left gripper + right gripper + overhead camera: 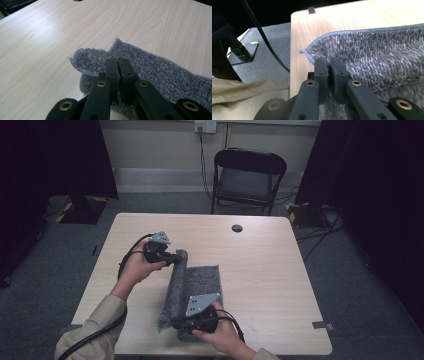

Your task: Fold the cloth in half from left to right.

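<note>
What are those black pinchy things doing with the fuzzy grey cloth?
A person is folding a grey towel on a wooden table with a gripper in each hand. The left gripper pinches the towel's far corner, and the right gripper pinches the near corner. Both sets of jaws are shut on the cloth, and the towel's left edge is lifted off the table and curled over.

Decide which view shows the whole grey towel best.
The high view: the towel lies on the table, its left edge lifted. The left gripper view shows one raised corner; the right gripper view shows a stitched edge and pile.
</note>
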{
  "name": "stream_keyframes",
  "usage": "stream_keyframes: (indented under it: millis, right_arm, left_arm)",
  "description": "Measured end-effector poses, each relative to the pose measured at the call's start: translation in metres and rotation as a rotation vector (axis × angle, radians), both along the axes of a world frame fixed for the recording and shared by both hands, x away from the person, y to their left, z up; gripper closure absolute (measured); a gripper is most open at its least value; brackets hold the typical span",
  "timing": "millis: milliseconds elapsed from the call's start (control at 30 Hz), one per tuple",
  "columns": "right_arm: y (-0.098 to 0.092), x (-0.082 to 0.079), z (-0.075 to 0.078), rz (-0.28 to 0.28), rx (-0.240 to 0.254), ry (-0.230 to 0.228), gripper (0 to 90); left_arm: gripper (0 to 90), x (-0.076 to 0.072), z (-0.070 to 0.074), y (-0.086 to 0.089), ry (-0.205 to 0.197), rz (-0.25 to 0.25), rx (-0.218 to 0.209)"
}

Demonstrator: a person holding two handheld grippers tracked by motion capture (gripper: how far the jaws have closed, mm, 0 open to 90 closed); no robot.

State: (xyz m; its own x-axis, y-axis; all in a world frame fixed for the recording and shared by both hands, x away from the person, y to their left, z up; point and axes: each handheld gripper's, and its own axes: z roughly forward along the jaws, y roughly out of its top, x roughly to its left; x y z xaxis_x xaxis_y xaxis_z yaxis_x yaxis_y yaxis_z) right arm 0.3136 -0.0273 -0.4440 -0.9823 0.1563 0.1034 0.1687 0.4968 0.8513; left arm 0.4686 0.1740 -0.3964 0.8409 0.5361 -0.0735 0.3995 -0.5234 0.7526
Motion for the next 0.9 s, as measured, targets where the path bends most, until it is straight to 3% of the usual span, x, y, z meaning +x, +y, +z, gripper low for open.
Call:
stream_keyframes:
  millis: [600, 900]
  right_arm:
    - [-0.04, 0.0, -0.037, -0.07, -0.054, 0.067, 82.8]
    - [-0.053, 0.0, -0.045, -0.081, -0.058, 0.087, 81.6]
  left_arm:
    - [86.4, 0.012, -0.041, -0.044, 0.068, -0.043, 0.035]
    - [85.3, 0.014, -0.051, -0.059, 0.079, -0.044, 0.039]
